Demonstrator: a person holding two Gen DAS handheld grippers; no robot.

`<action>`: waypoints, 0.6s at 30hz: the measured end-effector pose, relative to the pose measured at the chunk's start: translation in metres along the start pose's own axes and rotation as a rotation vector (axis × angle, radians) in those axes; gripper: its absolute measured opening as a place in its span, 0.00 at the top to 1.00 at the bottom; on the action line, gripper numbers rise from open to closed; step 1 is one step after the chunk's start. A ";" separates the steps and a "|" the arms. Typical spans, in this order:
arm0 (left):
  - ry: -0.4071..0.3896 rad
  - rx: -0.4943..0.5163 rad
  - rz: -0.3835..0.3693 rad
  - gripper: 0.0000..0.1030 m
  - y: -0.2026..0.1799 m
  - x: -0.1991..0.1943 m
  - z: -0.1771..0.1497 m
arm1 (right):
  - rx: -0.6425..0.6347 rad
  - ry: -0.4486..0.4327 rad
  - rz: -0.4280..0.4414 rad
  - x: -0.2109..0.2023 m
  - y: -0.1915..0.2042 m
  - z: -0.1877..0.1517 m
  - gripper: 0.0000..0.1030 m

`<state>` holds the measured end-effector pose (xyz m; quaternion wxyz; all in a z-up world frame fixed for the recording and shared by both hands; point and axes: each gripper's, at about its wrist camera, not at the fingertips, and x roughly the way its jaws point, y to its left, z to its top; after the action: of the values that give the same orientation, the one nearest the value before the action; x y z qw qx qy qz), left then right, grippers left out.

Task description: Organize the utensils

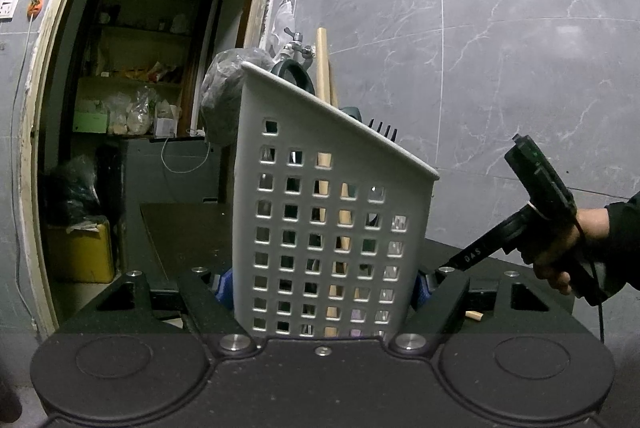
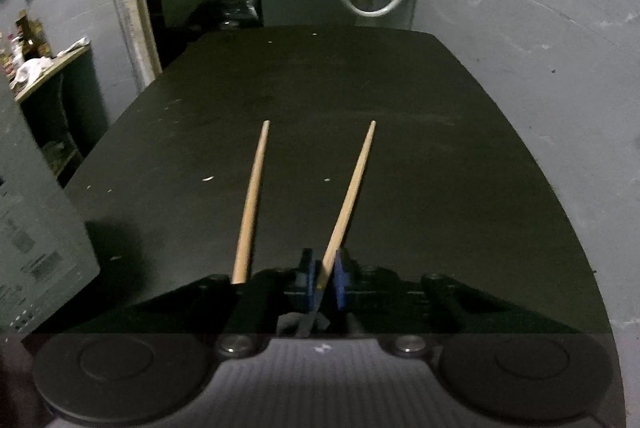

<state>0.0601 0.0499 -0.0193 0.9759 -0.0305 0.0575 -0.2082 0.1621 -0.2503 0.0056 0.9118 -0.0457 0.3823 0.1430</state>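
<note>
The right gripper (image 2: 323, 278) pinches one chopstick (image 2: 348, 199) at its thick end, long axis pointing forward and away over the dark counter (image 2: 440, 147); a second chopstick (image 2: 252, 203) lies just to its left, unheld. The left gripper (image 1: 322, 288) clamps the white perforated utensil holder (image 1: 332, 211) by both sides, upright, so the held chopstick probably must tip downward into its open top.

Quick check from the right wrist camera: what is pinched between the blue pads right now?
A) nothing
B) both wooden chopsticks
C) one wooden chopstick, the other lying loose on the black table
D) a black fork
C: the right gripper is shut on the right-hand wooden chopstick, while the other wooden chopstick lies outside the pads on the black table.
</note>
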 end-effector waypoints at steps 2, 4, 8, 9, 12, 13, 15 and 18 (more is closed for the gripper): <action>0.000 0.000 0.000 0.24 0.000 -0.001 0.000 | -0.013 -0.003 0.015 -0.002 0.005 -0.001 0.91; 0.000 -0.001 0.000 0.24 0.000 0.000 0.000 | -0.028 -0.006 0.032 -0.006 0.009 -0.003 0.92; -0.002 0.000 0.000 0.24 -0.001 -0.001 0.000 | -0.045 -0.005 0.058 -0.008 0.018 -0.005 0.92; -0.003 0.000 0.000 0.24 -0.001 -0.001 0.000 | -0.044 -0.003 0.065 -0.008 0.019 -0.006 0.92; -0.002 0.001 -0.001 0.24 -0.001 -0.001 -0.001 | -0.045 -0.004 0.075 -0.007 0.023 -0.005 0.92; -0.003 0.001 0.000 0.24 -0.001 -0.001 -0.001 | -0.046 -0.004 0.078 -0.008 0.022 -0.005 0.92; -0.002 -0.001 -0.001 0.24 -0.001 -0.001 -0.001 | -0.050 -0.002 0.081 -0.007 0.023 -0.003 0.92; 0.000 -0.003 -0.001 0.24 -0.001 -0.001 -0.002 | -0.058 0.000 0.095 -0.008 0.023 -0.003 0.85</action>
<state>0.0587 0.0495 -0.0211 0.9758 -0.0320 0.0575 -0.2087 0.1477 -0.2303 0.0098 0.9022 -0.0538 0.3799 0.1970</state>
